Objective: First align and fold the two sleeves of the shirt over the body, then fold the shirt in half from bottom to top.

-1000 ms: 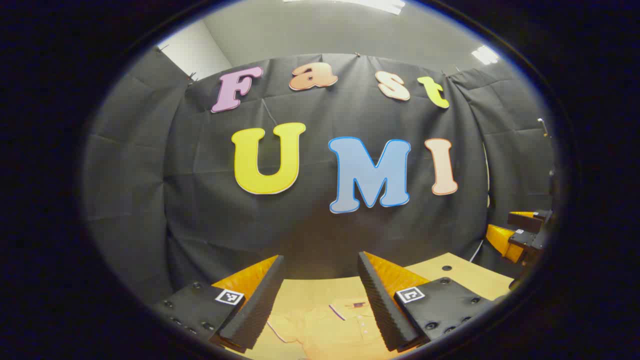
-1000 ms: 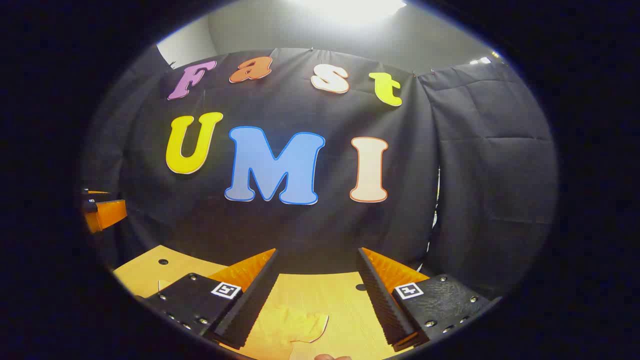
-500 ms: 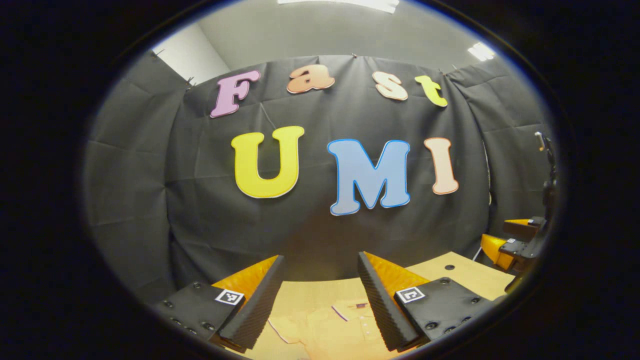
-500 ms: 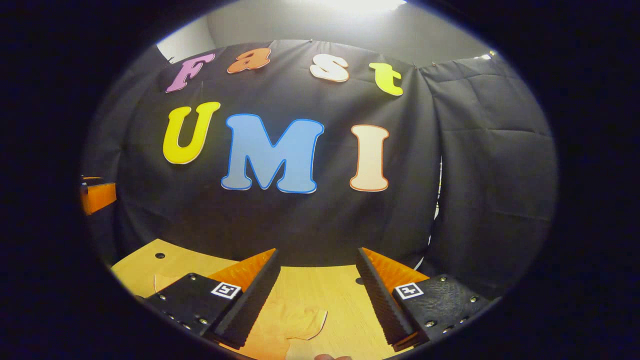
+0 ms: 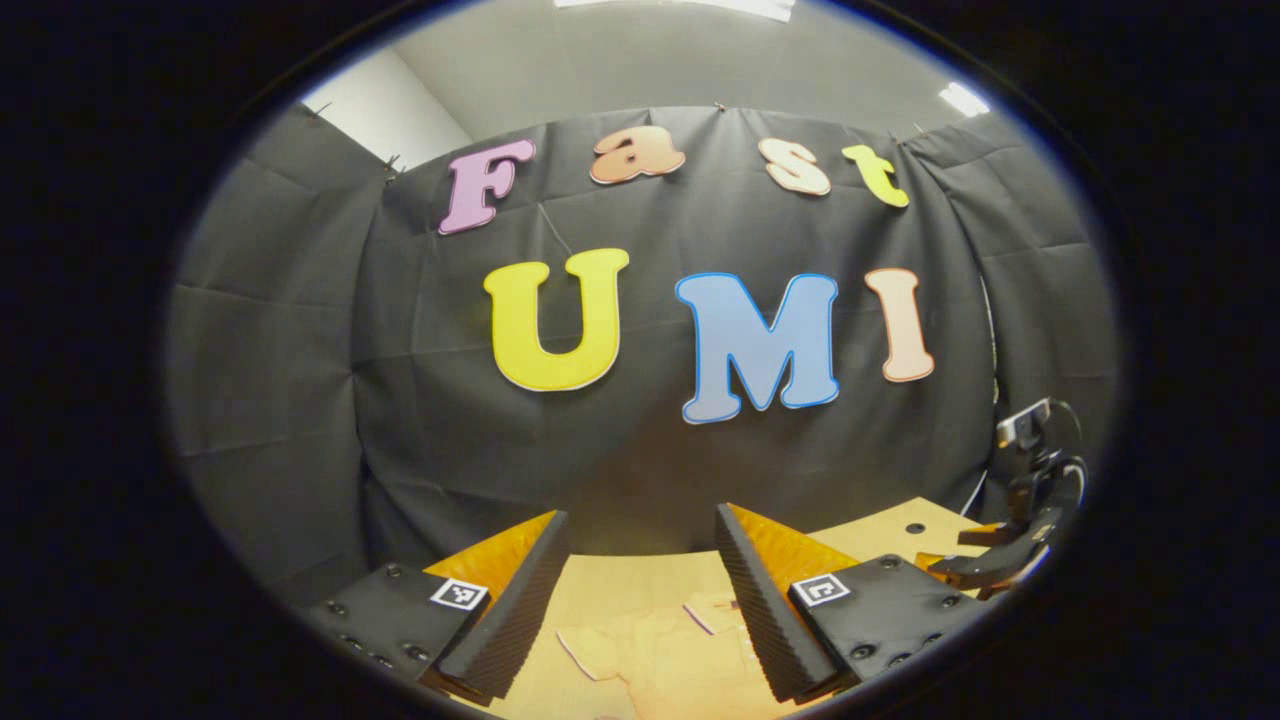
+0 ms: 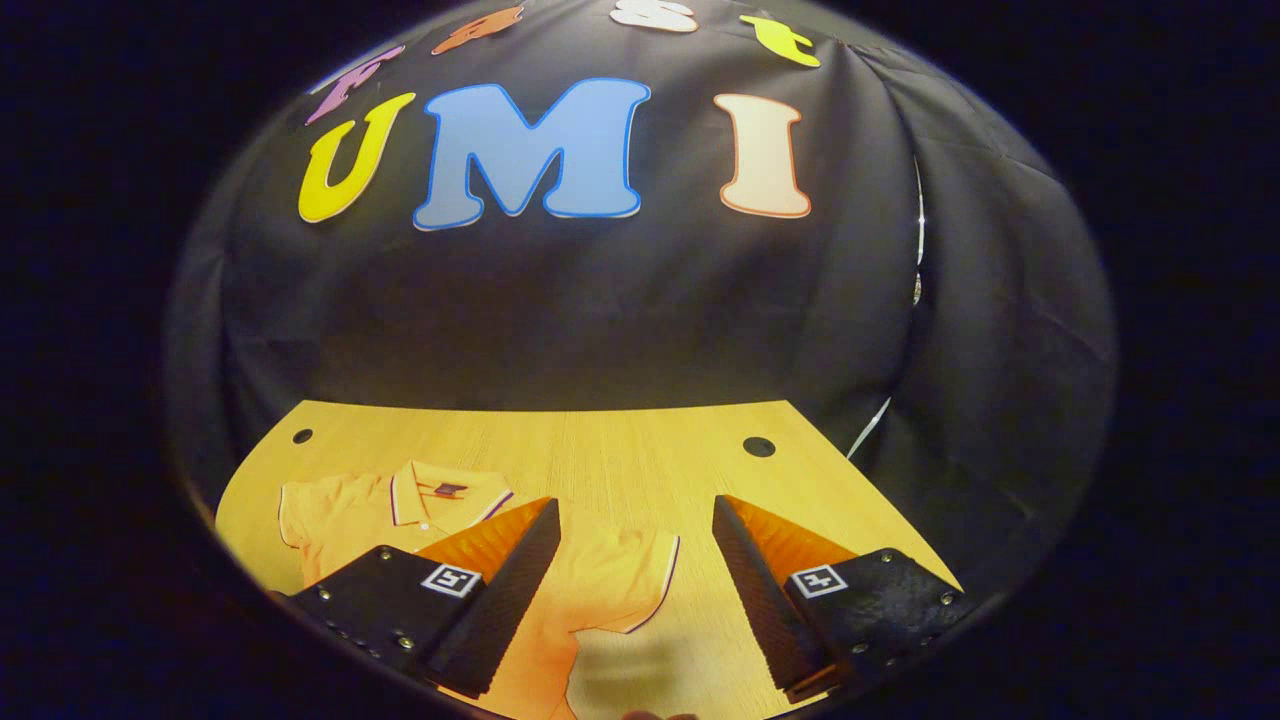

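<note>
**Shirt flat on table, both grippers spread and empty above it**

Shirt first: an orange short-sleeved polo shirt (image 6: 420,515) with a dark-trimmed collar lies spread on the light wooden table (image 6: 620,455), collar toward the wall.

Right gripper (image 6: 634,585): fingers parted wide, nothing between them. It hangs over one short sleeve (image 6: 610,575), whose trimmed cuff edge lies just beside the gap. No contact visible.

Left gripper (image 5: 640,600): fingers likewise released, nothing held, above the collar (image 5: 712,610) and shoulder region. The right gripper also shows at the far right edge of the left gripper view, over the table.

Judged stage: no sleeve folded over the body yet; first fold not begun.

Risks from here:
- Pinching only the cuff hem: thin knit could slip free mid-fold.
- Biting too deep: body layer caught with the sleeve, whole shirt dragged off square.
- The two grippers lifting unevenly: sleeves land misaligned.

Count:
- shirts, one
- sleeves, two in the right gripper view
- collar, one
- grippers, two
- round holes in the tabletop, two
</note>
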Tool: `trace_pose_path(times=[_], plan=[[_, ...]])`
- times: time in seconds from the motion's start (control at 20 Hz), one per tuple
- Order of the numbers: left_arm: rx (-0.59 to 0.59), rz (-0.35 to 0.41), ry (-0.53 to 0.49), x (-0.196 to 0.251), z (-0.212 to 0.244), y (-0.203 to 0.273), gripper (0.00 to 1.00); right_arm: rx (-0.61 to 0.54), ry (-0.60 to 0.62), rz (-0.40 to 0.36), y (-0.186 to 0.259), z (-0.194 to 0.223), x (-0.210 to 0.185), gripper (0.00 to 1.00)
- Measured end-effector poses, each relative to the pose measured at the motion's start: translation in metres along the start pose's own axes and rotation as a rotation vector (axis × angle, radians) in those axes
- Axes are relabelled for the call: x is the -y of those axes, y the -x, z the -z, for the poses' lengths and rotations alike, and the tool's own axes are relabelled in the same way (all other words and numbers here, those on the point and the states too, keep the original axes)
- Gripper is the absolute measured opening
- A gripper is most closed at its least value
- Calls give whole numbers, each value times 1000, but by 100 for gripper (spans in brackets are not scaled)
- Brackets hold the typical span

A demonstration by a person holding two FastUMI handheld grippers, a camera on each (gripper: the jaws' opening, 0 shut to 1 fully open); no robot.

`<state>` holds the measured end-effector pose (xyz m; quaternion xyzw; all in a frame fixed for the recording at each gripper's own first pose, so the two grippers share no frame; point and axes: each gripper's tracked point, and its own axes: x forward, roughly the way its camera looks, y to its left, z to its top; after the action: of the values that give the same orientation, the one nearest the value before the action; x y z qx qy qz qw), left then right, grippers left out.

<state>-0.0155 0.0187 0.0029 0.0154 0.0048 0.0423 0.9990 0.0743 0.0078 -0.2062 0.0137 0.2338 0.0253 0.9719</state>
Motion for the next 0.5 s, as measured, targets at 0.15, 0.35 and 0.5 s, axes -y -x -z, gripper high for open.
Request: trace_pose_path(times=[0.15,0.35,0.5], plan=[[-11,-29,-5,-8,3,3,94,-84,3,9,-25,32,4,97],[-31,-70,-11,-20,7,8,94,-210,-18,-1,-59,77,6,97],[-44,-94,-12,-26,11,9,95,-273,-51,4,-79,94,11,97]])
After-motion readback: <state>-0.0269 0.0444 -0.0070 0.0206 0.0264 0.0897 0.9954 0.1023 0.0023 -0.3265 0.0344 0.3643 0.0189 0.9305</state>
